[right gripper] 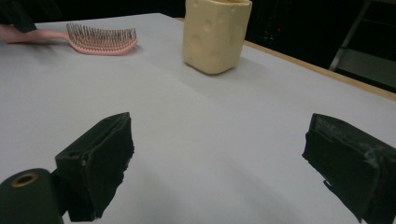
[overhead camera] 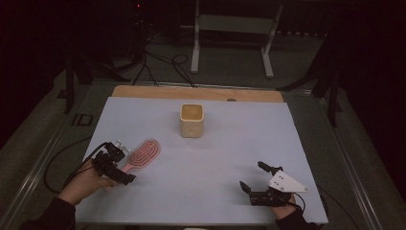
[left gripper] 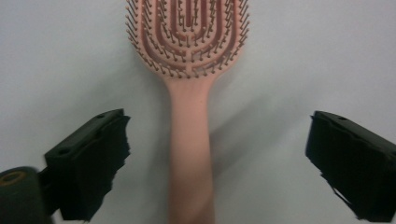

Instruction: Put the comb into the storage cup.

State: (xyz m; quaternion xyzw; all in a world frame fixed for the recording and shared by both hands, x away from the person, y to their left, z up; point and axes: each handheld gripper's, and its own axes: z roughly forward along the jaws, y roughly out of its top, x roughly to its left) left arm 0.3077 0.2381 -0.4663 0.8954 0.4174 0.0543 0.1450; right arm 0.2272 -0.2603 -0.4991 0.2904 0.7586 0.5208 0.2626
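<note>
1. The pink hairbrush (overhead camera: pixel 141 156) lies bristles-up at the near left of the desk (overhead camera: pixel 230 158), handle pointing toward the person.
2. The left tongs (left gripper: pixel 217 163) are spread wide with the handle between the jaws, neither jaw touching it; this looks like the line-up for a grip on the handle.
3. The right tongs (overhead camera: pixel 254 178) are also open and hold nothing, resting at the near right, well apart from the brush.
4. A cream cup (overhead camera: pixel 192 120) stands upright at the far centre; its opening shows nothing inside, likely where the brush belongs.
</note>
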